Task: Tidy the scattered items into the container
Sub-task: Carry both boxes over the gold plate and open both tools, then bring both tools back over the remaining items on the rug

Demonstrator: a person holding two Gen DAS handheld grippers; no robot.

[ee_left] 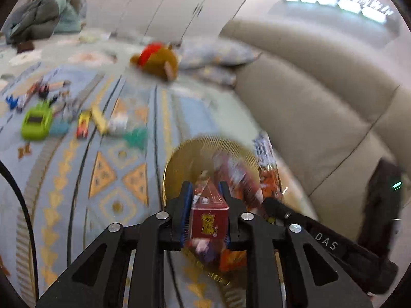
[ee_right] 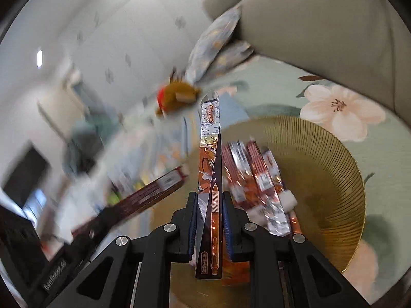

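Observation:
My left gripper [ee_left: 205, 187] is shut on a dark red pen box [ee_left: 209, 220], seen end-on between the blue pads. It hangs over a gold ribbed bowl [ee_left: 179, 159] on the bed. My right gripper [ee_right: 209, 195] is shut on a long orange pen box [ee_right: 209, 154] that sticks out forward past the bowl's near rim [ee_right: 321, 166]. Several similar pen boxes [ee_right: 257, 174] lie in the bowl. In the right wrist view the left gripper [ee_right: 102, 215] shows at the left with its red box [ee_right: 154, 192]. The left wrist view is blurred.
A green toy car [ee_left: 36, 123], a small red car [ee_left: 83, 127] and other small toys lie scattered on the patterned blanket at the left. A brown plush toy [ee_left: 156, 61] and pillows [ee_left: 213, 54] lie farther back. A beige padded headboard [ee_left: 321, 89] rises at the right.

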